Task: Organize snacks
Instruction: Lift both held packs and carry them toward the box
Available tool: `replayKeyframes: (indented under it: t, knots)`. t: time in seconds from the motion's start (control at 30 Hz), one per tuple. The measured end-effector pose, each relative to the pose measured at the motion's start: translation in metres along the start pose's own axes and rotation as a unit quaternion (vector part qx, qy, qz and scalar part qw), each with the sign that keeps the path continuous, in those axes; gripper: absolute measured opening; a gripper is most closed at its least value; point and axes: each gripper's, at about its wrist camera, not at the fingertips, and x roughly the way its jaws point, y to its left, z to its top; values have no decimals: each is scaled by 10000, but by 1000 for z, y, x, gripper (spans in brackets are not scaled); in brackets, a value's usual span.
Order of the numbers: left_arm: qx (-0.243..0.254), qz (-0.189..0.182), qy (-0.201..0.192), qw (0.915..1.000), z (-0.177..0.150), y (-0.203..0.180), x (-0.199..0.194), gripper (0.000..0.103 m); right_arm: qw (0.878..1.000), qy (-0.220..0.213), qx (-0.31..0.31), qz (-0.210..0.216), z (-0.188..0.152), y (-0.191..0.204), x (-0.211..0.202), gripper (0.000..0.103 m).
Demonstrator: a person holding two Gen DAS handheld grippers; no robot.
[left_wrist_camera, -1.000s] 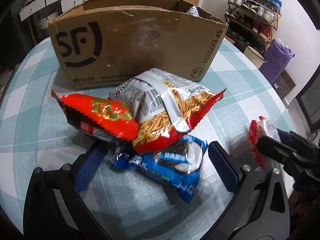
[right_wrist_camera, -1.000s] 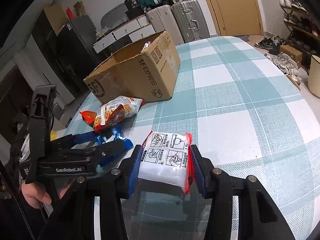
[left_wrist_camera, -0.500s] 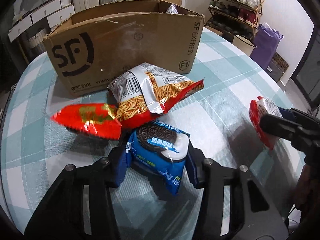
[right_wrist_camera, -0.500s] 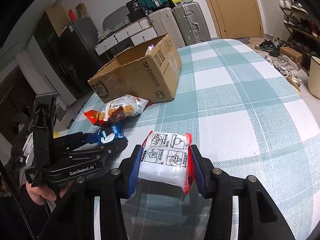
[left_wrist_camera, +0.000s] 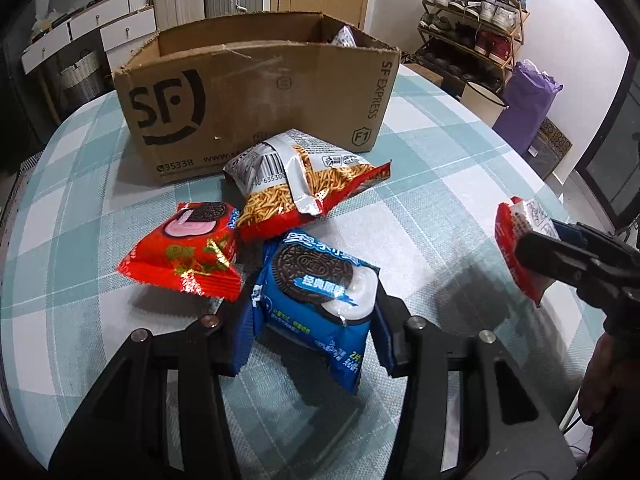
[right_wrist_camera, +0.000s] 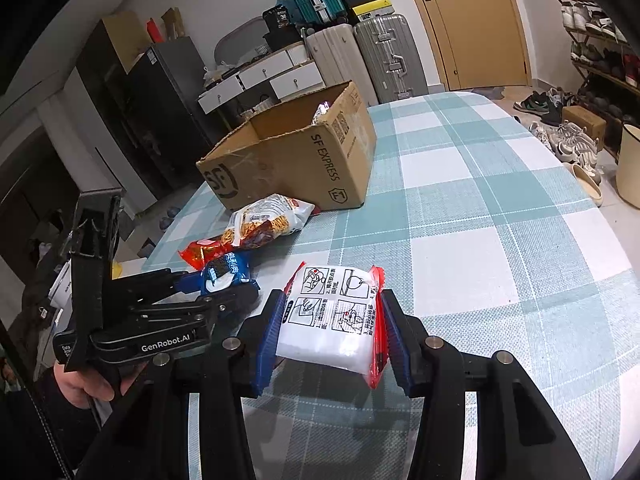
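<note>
Snacks gripped [left_wrist_camera: 316, 292], cardboard box [left_wrist_camera: 256, 96] holding packet [left_wrist_camera: 345, 37]

In the left wrist view the cardboard box [left_wrist_camera: 256, 96] sits at upper centre on the surface [left_wrist_camera: 440, 200]. Before it lies the noodle-stick bag [left_wrist_camera: 296, 184]; lower left of that, the foil cookie pack [left_wrist_camera: 188, 252]; lower centre, the Oreo pack [left_wrist_camera: 316, 300]. The instruction-printed packet [left_wrist_camera: 520, 240] is at far right.

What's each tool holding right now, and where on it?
Left tool grips the blue Oreo pack by its side edges; right tool grips the white-and-red packet likewise.
</note>
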Motion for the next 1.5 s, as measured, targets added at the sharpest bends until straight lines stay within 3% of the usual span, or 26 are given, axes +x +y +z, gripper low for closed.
replayKeyframes:
  t: [0.73,1.2,1.5]
  knots:
    - [-397,-274,-531,9974,-1,28,-81,46,9984,-252,-471,199,22,49,-23,47]
    - [-507,-206,-909,9944,36,52,-128,46,9948,-340,-741,609,73,77,-21,47]
    - [-592,-285,-971,9931,81,65,-137,46,9926,-456,-904,672,115,86,-14,47]
